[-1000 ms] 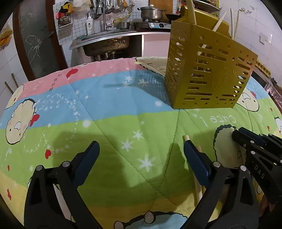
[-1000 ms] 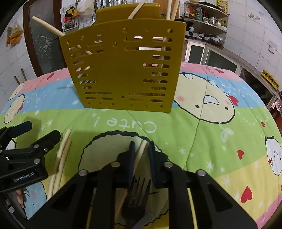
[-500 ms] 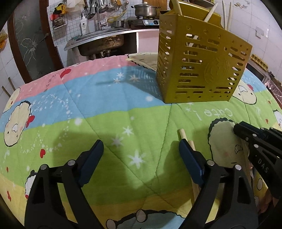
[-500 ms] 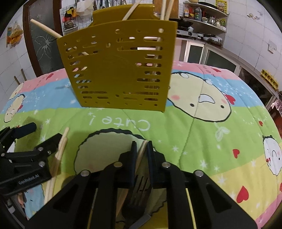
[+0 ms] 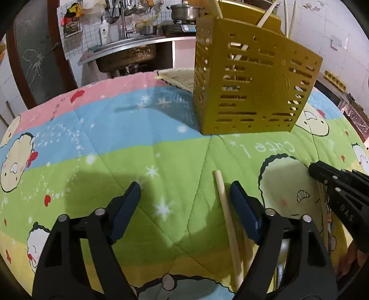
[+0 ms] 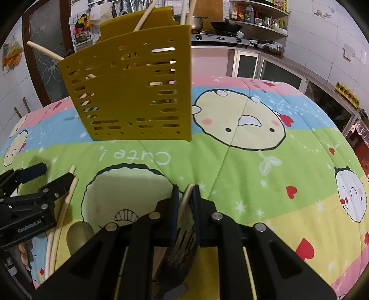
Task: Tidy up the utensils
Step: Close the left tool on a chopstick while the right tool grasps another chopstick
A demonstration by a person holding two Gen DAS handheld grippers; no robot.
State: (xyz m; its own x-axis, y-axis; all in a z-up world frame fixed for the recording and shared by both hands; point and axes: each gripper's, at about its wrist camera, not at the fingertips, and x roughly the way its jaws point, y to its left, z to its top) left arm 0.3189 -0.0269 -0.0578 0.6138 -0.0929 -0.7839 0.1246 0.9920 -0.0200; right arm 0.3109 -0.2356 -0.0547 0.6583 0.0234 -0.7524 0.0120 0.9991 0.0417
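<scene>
Sorting is partly done, by my reckoning: the yellow slotted holder (image 6: pixel 136 92) stands upright on the cartoon quilt (image 6: pixel 265 161) that covers the bench, and several pale chopsticks (image 6: pixel 140 22) already poke out of its top. What is left lies loose on the quilt near me. My right tool (image 6: pixel 184 198) is clamped on one chopstick (image 6: pixel 186 196), its pads nearly together with the stick's tip showing between them, and a dark fork (image 6: pixel 182 244) lies just under that tool, not gripped as far as I can tell. My left tool (image 5: pixel 184 196) has its jaws well apart but closing, and a loose chopstick (image 5: pixel 224 207) lies between them close to the right-hand pad, which does not yet press on it; a second stick lies beside it, partly hidden by the tool. From the right wrist view I also see a wooden spoon (image 6: pixel 78 233) lying on the quilt just beside those two sticks. So I judge that the chopstick in my right tool, the pair by my left, the spoon and the fork have yet to go into the holder, which stands well within reach ahead of both tools.
</scene>
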